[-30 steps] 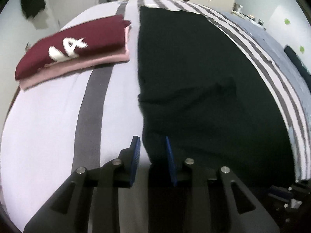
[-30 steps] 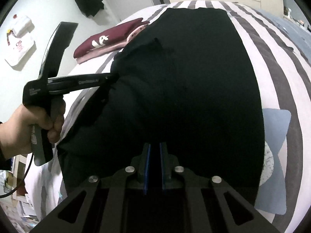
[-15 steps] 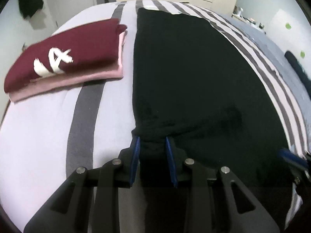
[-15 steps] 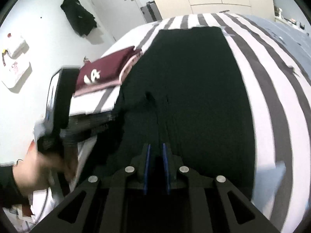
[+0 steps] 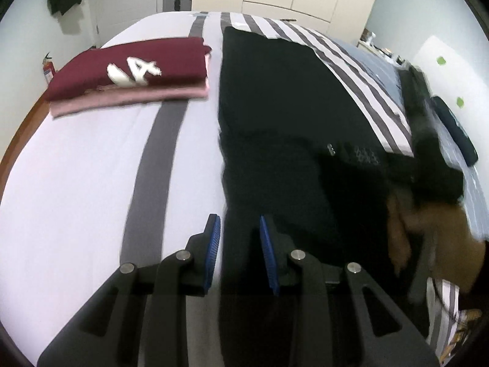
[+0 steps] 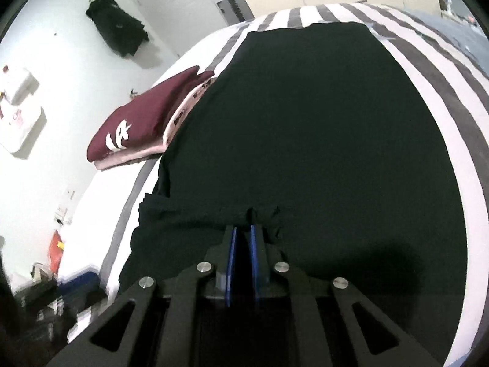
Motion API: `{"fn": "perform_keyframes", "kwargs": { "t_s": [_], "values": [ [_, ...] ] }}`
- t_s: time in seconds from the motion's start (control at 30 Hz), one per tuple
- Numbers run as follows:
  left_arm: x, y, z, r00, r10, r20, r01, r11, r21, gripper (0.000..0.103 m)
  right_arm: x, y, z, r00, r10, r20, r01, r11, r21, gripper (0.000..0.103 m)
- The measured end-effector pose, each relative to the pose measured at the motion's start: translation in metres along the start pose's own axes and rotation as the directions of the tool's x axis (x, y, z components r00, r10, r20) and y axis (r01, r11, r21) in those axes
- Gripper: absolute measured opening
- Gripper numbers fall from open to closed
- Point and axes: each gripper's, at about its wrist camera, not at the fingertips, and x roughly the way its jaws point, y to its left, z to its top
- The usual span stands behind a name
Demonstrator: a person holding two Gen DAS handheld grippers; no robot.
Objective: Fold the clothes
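A black garment [image 5: 275, 107] lies spread along the striped bed [image 5: 76, 183]. My left gripper [image 5: 240, 232] is at its near left edge, with a thick fold of the black cloth filling the gap between its blue pads. In the right wrist view the black garment [image 6: 305, 122] has its near edge doubled over. My right gripper [image 6: 243, 232] is closing, and a puckered bunch of that cloth is pinched at its tips. A person's hand [image 5: 443, 229] with the right gripper shows blurred at the right of the left wrist view.
A folded maroon top with white lettering [image 5: 131, 70] sits on a folded pink one at the bed's left side, also seen as the maroon top [image 6: 143, 122]. A dark cushion [image 5: 455, 131] lies at the far right. Clutter [image 6: 45, 290] covers the floor left of the bed.
Both grippers have shifted with the black cloth. The left gripper and its hand have left the right wrist view. The right hand has come into the left wrist view. The near edge is now doubled over.
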Motion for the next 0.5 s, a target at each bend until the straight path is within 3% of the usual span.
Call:
{"fn": "perform_keyframes", "kwargs": {
  "t_s": [0.1, 0.2, 0.3, 0.5],
  "values": [
    [0.005, -0.012, -0.029, 0.997, 0.043, -0.061, -0.041, 0.998, 0.042, 0.025, -0.004, 0.002, 0.001, 1.000, 0.000, 0.001, 0.000, 1.000, 0.002, 0.010],
    [-0.002, -0.005, -0.059, 0.997, 0.037, -0.074, -0.037, 0.999, -0.007, 0.025, -0.021, 0.003, -0.003, 1.000, -0.014, 0.019, 0.014, 1.000, -0.009, 0.012],
    [-0.007, 0.000, -0.066, 0.997, 0.025, -0.074, -0.029, 0.998, -0.060, 0.025, -0.045, 0.003, -0.020, 0.999, -0.030, 0.027, 0.030, 0.999, -0.017, 0.012],
    [-0.016, 0.000, -0.072, 0.996, 0.033, -0.087, -0.039, 0.997, -0.067, 0.025, -0.089, 0.004, -0.077, 0.995, -0.098, -0.003, 0.098, 0.994, -0.046, 0.012]
  ]
}}
